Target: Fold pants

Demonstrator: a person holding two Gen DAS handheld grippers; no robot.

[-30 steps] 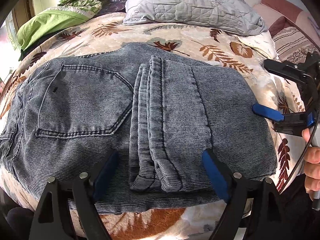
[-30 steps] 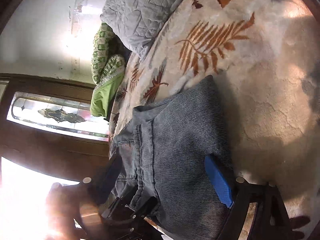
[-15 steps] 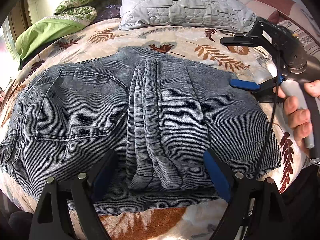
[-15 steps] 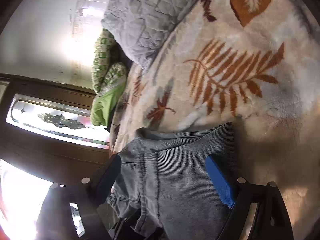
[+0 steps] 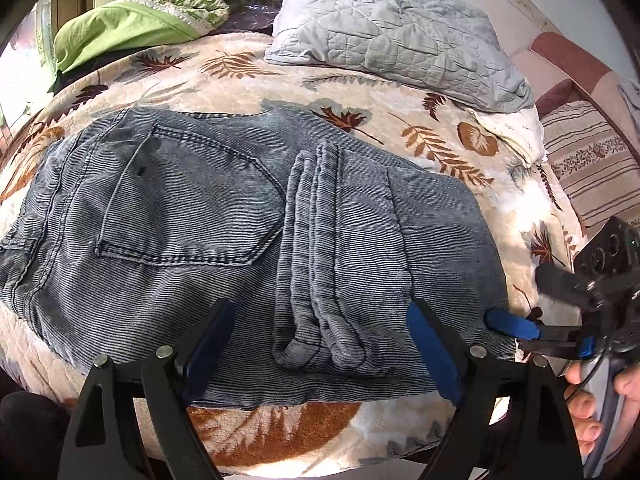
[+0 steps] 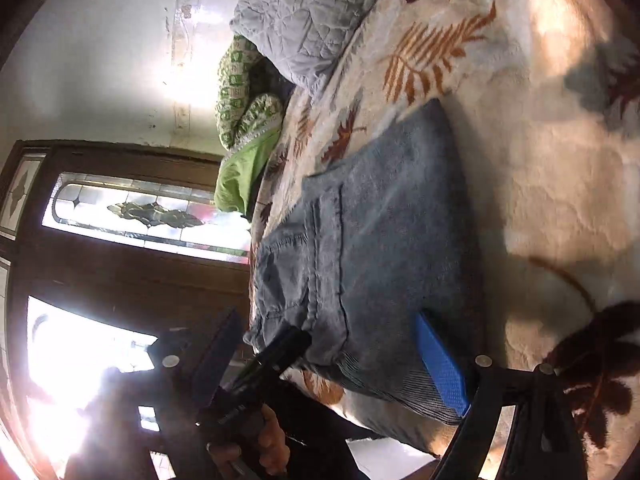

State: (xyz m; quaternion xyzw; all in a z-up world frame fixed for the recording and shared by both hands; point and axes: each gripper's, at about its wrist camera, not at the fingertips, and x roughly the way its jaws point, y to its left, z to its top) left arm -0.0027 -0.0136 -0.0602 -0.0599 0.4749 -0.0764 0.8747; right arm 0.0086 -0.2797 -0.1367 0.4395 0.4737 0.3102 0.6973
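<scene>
Both tools gape wide, nothing gripped: left tool (image 5: 320, 344) hovers over the jeans' (image 5: 168, 216) near edge, straddling the folded-back leg hems; right tool (image 5: 516, 322) noses at the jeans' right fold, I judge to lift it for the next fold across the bed (image 5: 248, 76).

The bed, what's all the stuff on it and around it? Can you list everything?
pants: one, grey-blue, folded, middle of the bed
blanket: one, cream with brown leaves, under the pants
quilted pillow: one, grey, far side of the bed
green bedding: a pile, far left corner
striped cushion: one, pink-beige, far right
door: one, dark wood with patterned glass, beyond the bed
left gripper: black with blue pads, open over the pants' near edge
right gripper: same, open at the pants' right edge
</scene>
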